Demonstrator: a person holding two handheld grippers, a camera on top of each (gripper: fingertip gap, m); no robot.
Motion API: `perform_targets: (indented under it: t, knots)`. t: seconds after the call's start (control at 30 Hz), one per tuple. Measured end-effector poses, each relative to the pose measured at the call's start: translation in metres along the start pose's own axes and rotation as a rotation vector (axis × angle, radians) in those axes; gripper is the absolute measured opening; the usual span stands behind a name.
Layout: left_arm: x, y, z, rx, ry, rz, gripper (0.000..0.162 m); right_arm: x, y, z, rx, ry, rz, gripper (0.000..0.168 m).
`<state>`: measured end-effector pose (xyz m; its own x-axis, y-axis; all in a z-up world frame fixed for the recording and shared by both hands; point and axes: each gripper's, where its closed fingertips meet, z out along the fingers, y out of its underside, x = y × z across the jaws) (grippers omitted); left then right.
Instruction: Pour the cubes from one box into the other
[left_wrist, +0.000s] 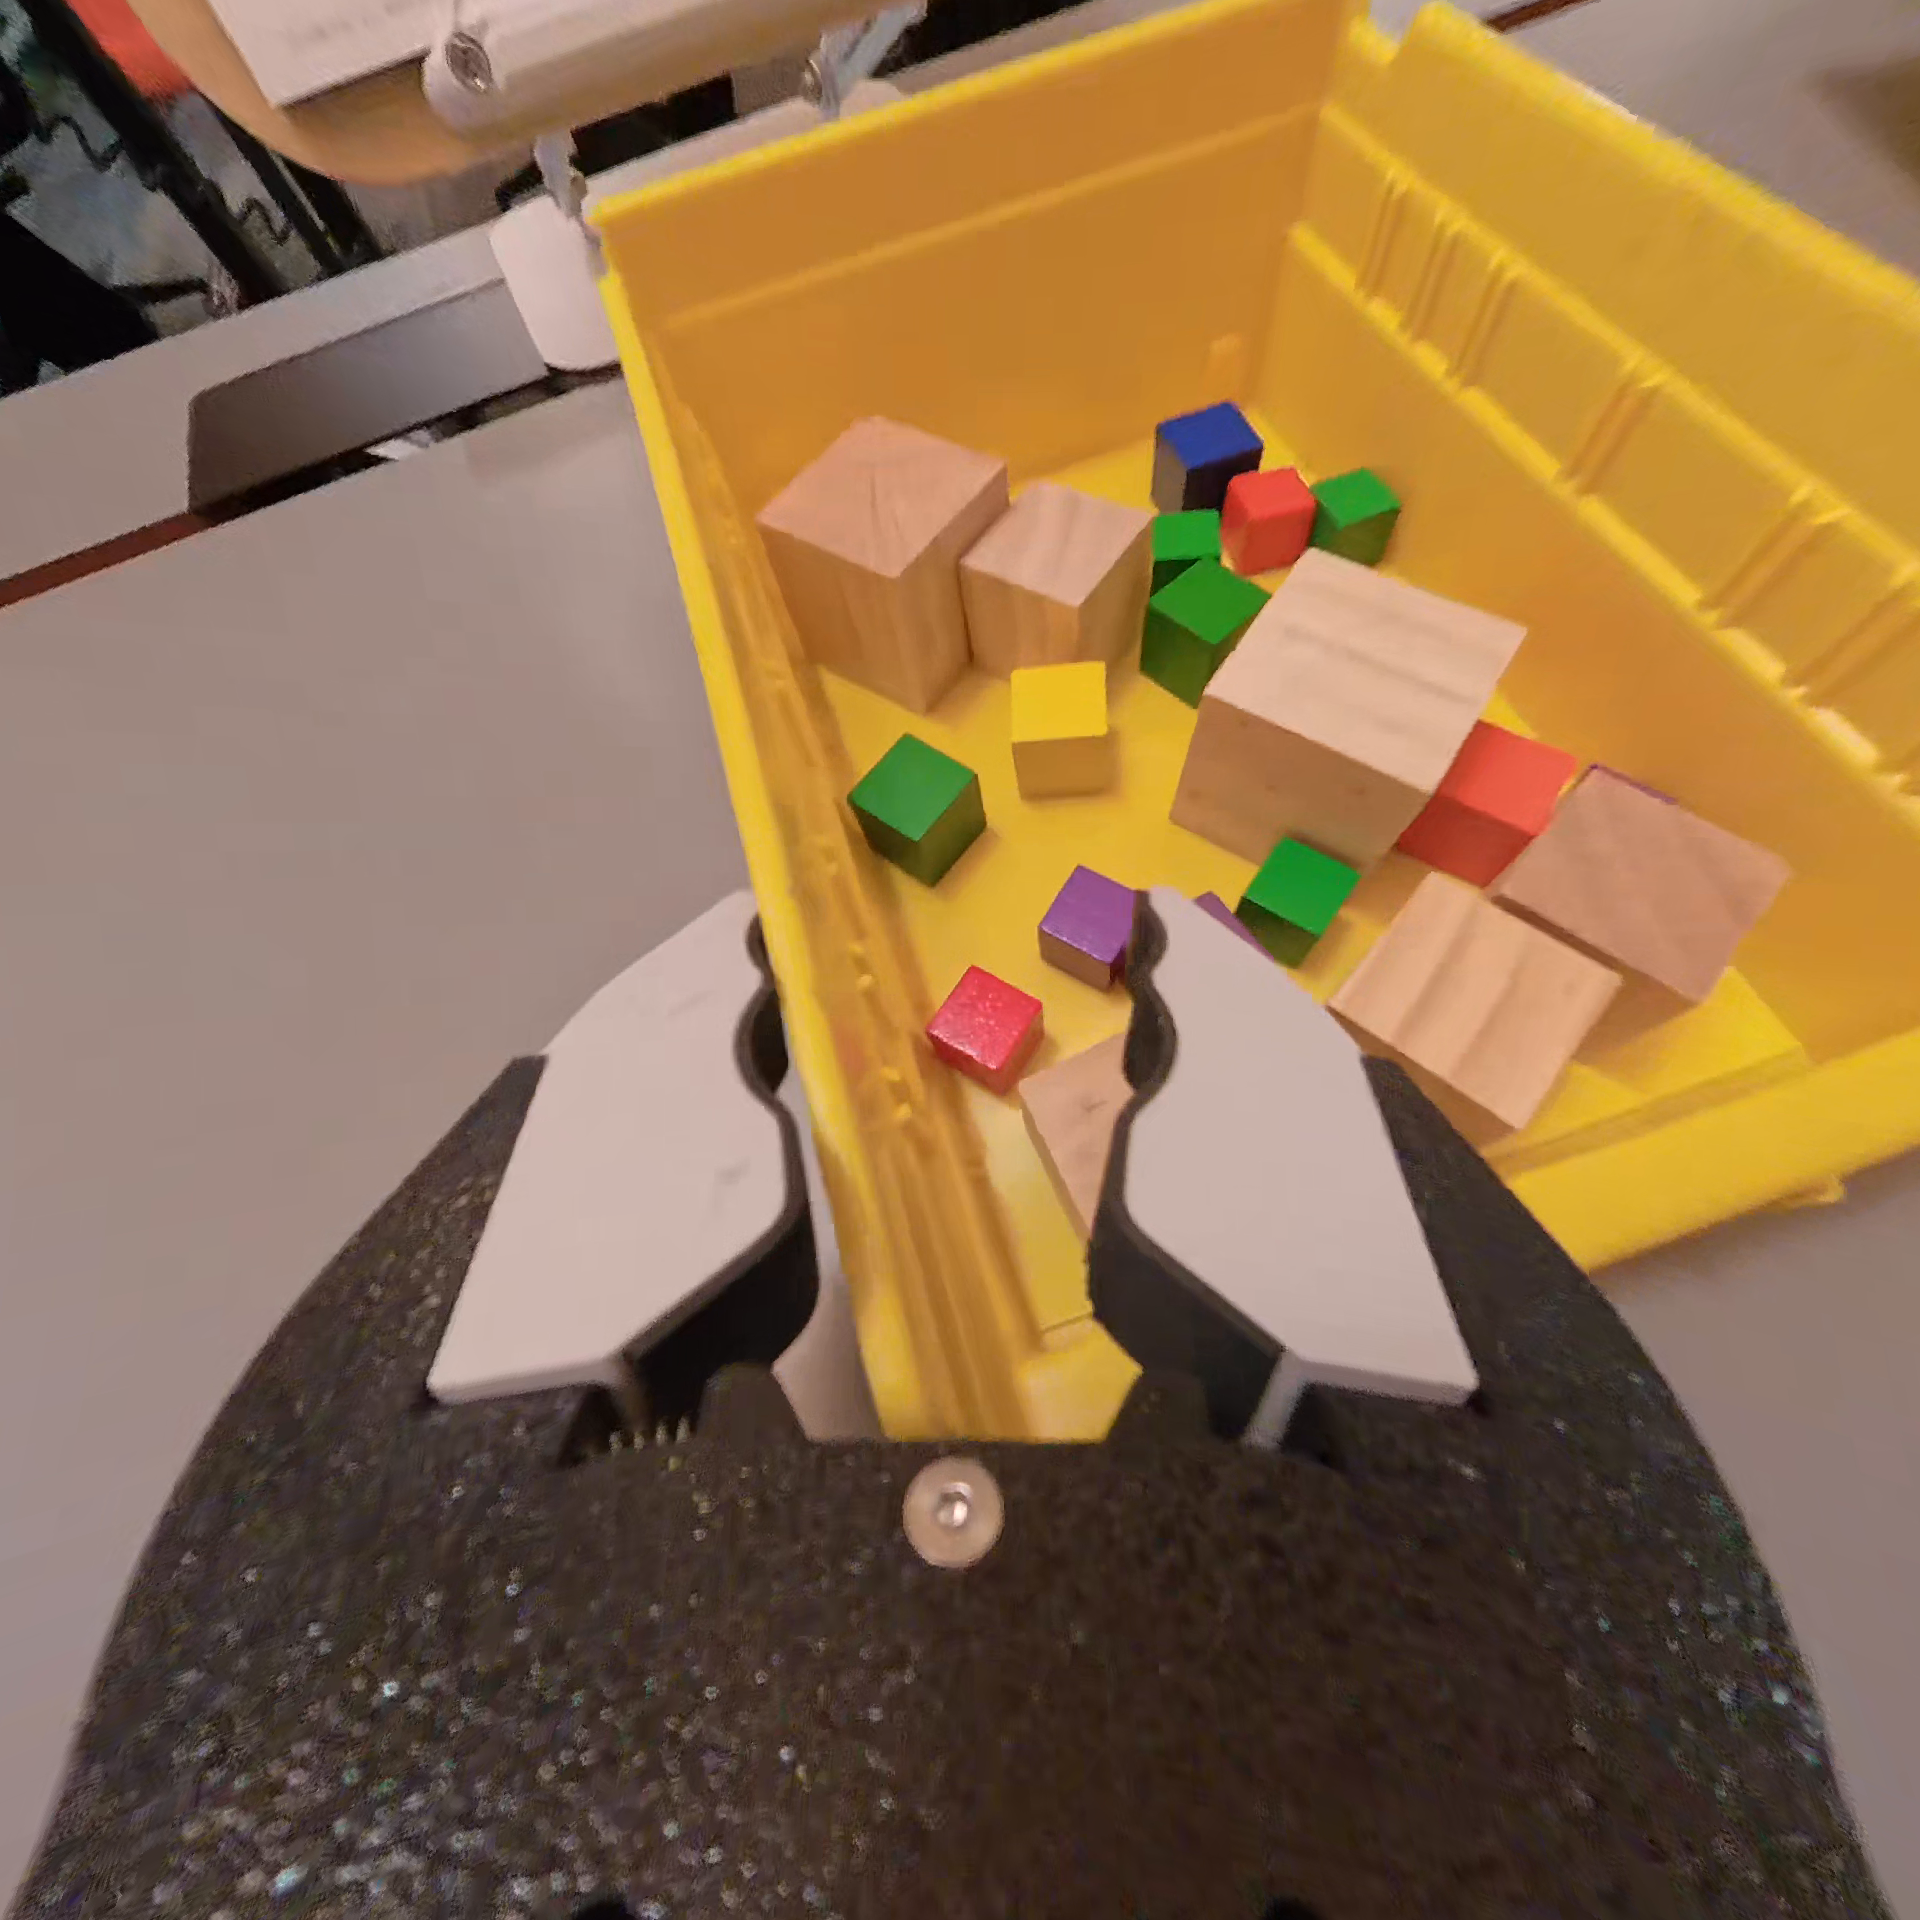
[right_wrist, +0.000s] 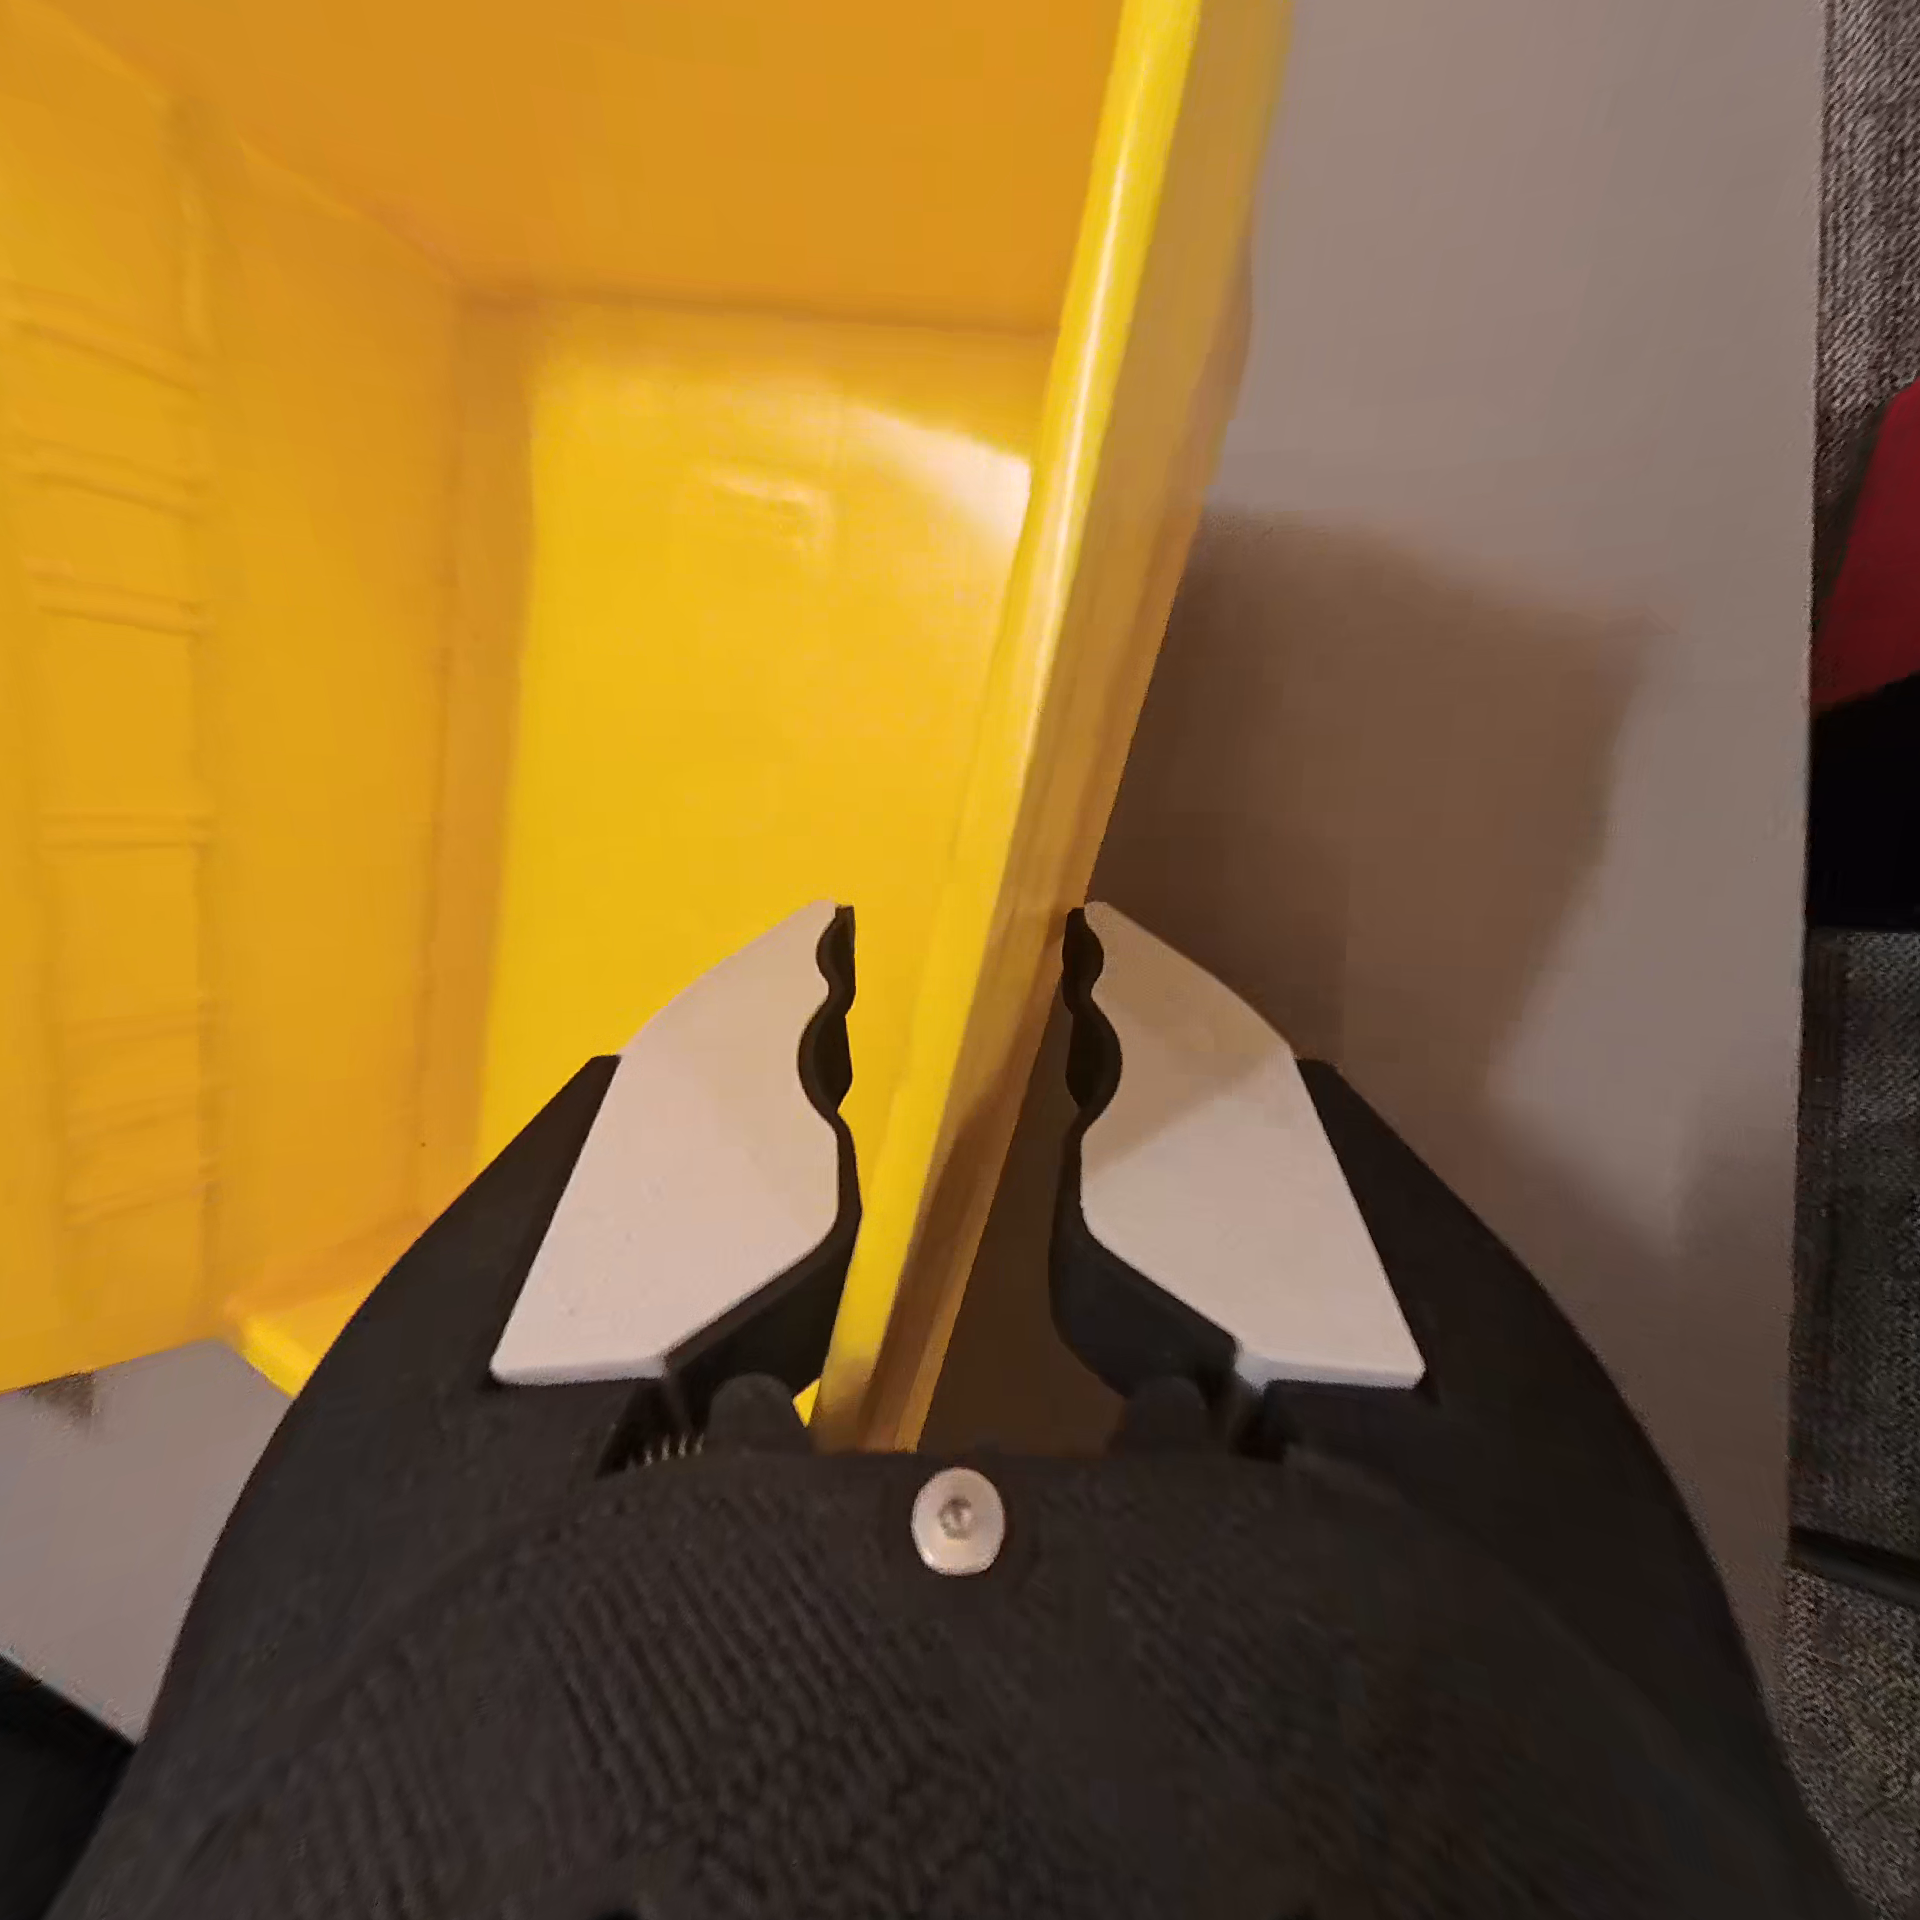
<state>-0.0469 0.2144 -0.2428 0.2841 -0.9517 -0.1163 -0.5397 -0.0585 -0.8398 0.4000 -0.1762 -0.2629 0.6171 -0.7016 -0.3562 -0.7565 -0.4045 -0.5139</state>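
Left tongs (left_wrist: 951, 961) straddle the side wall of the cube-filled yellow box (left_wrist: 1039, 312) resting on the worktop (left_wrist: 312, 831), jaws not visibly tight, while the right tongs (right_wrist: 961, 925) straddle the empty box (right_wrist: 1081, 644) wall slightly agape, so that one's probably done pouring.

Yellow box (left_wrist: 1039, 260); green, red, purple, blue, plain-wood cubes (left_wrist: 1340, 686).

Grey table (left_wrist: 312, 831), grey carpet (right_wrist: 1860, 1143)
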Motion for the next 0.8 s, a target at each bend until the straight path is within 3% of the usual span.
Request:
perform_targets:
  t: [0.03,0.1,0.13,0.27,0.33,0.47,0.6,0.67,0.8]
  knots:
    - [-0.005,-0.001,0.001,0.008,-0.03,0.001,0.054,0.001,0.0,0.004,-0.017,-0.01,0.009,0.039]
    - [-0.025,-0.001,0.001,0.021,-0.151,0.039,0.013,0.002,-0.003,0.012,-0.04,-0.014,0.008,0.041]
    - [-0.029,-0.004,0.0,0.044,-0.158,0.02,0.006,0.003,-0.004,0.016,-0.054,-0.011,-0.003,0.042]
    - [-0.046,-0.001,0.002,0.037,-0.127,-0.066,0.004,0.0,-0.025,0.019,-0.004,-0.033,0.003,0.051]
    - [-0.063,0.002,0.001,0.025,-0.142,-0.116,0.003,-0.003,-0.05,0.003,0.128,-0.035,0.012,0.059]
    - [-0.108,0.014,-0.008,0.012,-0.235,-0.165,0.003,-0.009,-0.078,-0.042,0.348,0.133,-0.11,0.062]
    - [-0.163,0.028,-0.017,-0.015,-0.307,-0.175,0.004,-0.063,-0.082,-0.074,0.515,0.172,-0.297,0.077]
    - [-0.19,0.033,-0.019,-0.026,-0.318,-0.204,0.004,-0.095,-0.081,-0.082,0.618,0.122,-0.339,0.072]
    - [-0.246,0.04,-0.017,-0.05,-0.37,-0.213,0.008,-0.154,-0.06,-0.072,0.656,-0.044,-0.37,0.072]
